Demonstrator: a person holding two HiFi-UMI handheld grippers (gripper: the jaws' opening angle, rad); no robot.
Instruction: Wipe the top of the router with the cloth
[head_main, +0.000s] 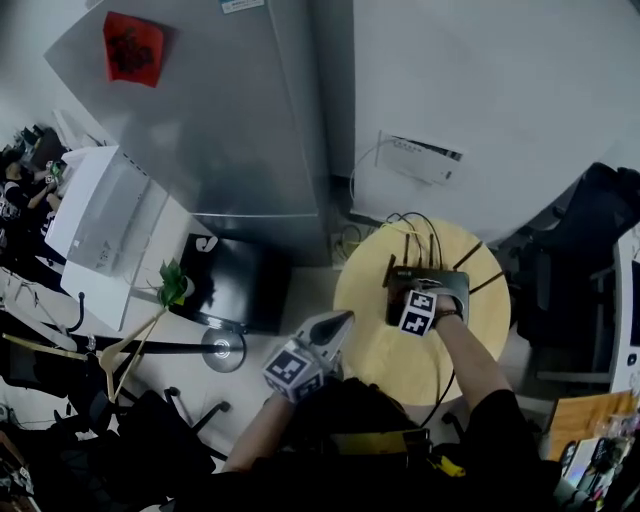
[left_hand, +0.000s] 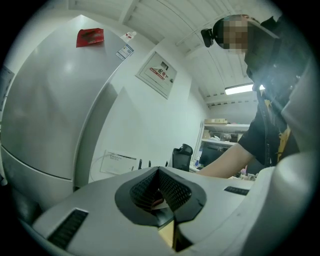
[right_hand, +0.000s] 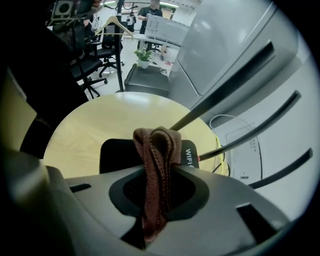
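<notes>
A black router (head_main: 446, 285) (right_hand: 116, 154) with several thin antennas (right_hand: 235, 90) lies flat on the round pale-yellow table (head_main: 375, 345) (right_hand: 95, 125). My right gripper (head_main: 412, 296) (right_hand: 156, 165) is directly over the router's top, shut on a folded brown cloth (right_hand: 156, 170) that sticks up between the jaws. In the head view the cloth is hidden under the gripper. My left gripper (head_main: 335, 322) (left_hand: 160, 192) hangs off the table's left edge, raised and pointing at the wall, shut with nothing in it.
A tall grey fridge (head_main: 215, 110) (left_hand: 45, 110) stands at the back left. A white box with cables (head_main: 420, 158) hangs on the wall behind the table. A black cabinet (head_main: 232, 282) with a small plant (head_main: 172, 284) stands left of the table. Office chairs (head_main: 580, 260) crowd the right.
</notes>
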